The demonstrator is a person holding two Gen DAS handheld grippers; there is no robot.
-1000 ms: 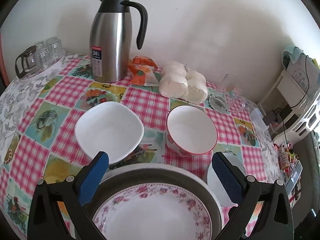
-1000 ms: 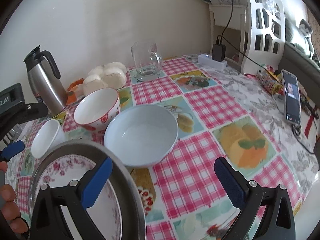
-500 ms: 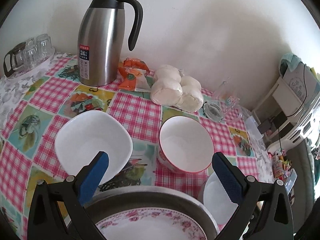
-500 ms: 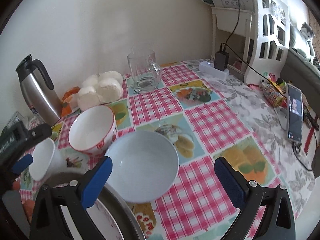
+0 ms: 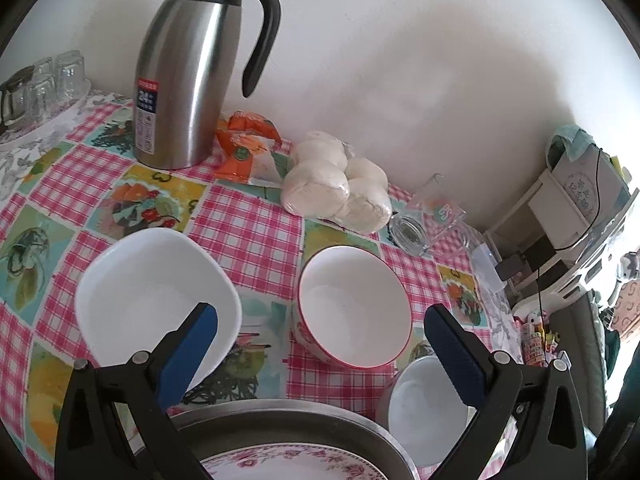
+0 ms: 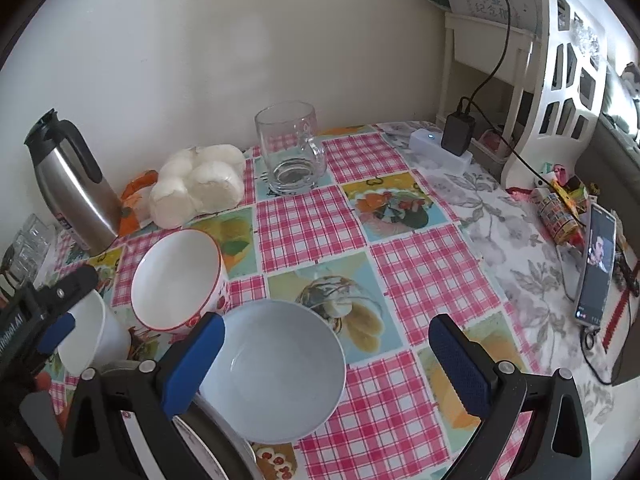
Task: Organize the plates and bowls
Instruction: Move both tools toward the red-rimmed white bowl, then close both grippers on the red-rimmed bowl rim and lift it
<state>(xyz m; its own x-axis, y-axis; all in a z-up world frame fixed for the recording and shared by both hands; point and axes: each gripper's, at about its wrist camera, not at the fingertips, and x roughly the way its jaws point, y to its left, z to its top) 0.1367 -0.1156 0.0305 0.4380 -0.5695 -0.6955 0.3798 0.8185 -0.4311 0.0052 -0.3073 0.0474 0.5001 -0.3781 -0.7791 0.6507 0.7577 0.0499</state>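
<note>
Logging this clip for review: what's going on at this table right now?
A person holds two grippers over a checked tablecloth, both open and empty. The left gripper faces a red-rimmed bowl, with a square white bowl beside it. The right gripper hangs above a pale blue bowl. A floral plate lies on a metal tray. Nothing is stacked yet.

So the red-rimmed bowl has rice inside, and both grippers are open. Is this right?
Not quite. The red-rimmed bowl is empty, as the left wrist view shows. The left gripper and right gripper are open, as you said.
</note>
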